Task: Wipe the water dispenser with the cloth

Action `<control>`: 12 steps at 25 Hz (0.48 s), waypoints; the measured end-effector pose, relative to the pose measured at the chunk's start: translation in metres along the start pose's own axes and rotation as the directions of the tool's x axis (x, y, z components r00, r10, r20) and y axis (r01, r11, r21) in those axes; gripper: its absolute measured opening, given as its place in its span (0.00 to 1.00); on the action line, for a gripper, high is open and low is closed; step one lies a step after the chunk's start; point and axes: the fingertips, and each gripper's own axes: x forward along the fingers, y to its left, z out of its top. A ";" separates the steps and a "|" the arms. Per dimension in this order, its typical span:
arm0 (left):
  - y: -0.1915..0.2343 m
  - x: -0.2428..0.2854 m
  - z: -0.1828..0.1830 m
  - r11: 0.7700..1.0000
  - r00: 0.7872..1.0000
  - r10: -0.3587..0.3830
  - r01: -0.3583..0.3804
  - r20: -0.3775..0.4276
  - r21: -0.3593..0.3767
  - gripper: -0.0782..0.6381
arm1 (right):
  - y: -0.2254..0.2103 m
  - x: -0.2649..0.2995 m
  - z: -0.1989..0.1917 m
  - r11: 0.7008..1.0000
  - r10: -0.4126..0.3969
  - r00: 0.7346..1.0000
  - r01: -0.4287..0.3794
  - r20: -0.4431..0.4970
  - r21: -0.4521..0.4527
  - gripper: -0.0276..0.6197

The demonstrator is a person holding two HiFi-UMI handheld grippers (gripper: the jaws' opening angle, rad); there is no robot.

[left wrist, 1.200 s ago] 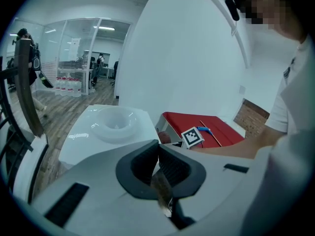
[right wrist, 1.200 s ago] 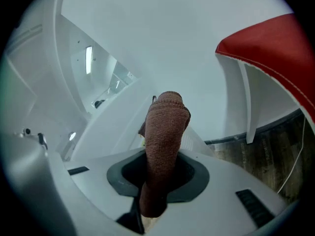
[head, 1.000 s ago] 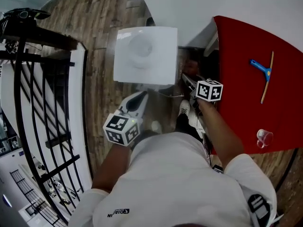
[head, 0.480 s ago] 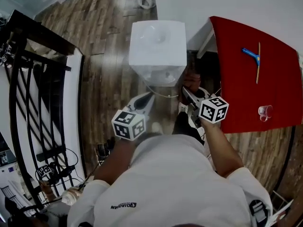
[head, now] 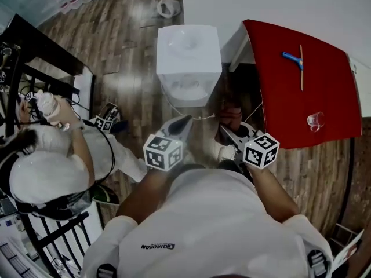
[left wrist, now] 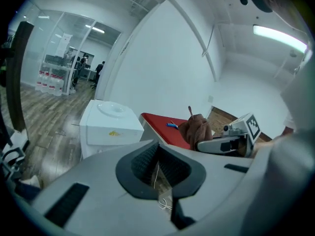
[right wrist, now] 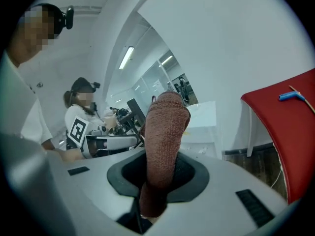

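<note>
The white water dispenser (head: 188, 59) stands on the wood floor ahead of me, against the white wall. My right gripper (head: 225, 130) is shut on a brown knitted cloth (head: 229, 117), held low and just right of the dispenser's front. The cloth (right wrist: 165, 141) stands up from between the jaws, with the dispenser (right wrist: 204, 122) behind it. My left gripper (head: 183, 122) points at the dispenser's front from a short way off. Its pads (left wrist: 147, 161) meet with only a thin thread between them. The dispenser (left wrist: 110, 127) and the cloth (left wrist: 197, 128) also show in the left gripper view.
A red table (head: 301, 97) stands right of the dispenser, with a blue-handled squeegee (head: 293, 59) and a clear cup (head: 315, 120) on it. A person in white (head: 52, 167) crouches at the left by a black railing (head: 35, 51). Cables lie on the floor.
The view has swung, and a crouching person in white now shows at the left. Both grippers keep their places in front of the dispenser, with the cloth still held.
</note>
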 end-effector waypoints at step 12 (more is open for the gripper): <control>-0.073 -0.012 0.029 0.997 0.990 0.053 -0.059 0.129 0.041 0.11 | 0.017 -0.068 0.047 0.982 0.056 0.995 -0.040 0.083 -0.185 0.18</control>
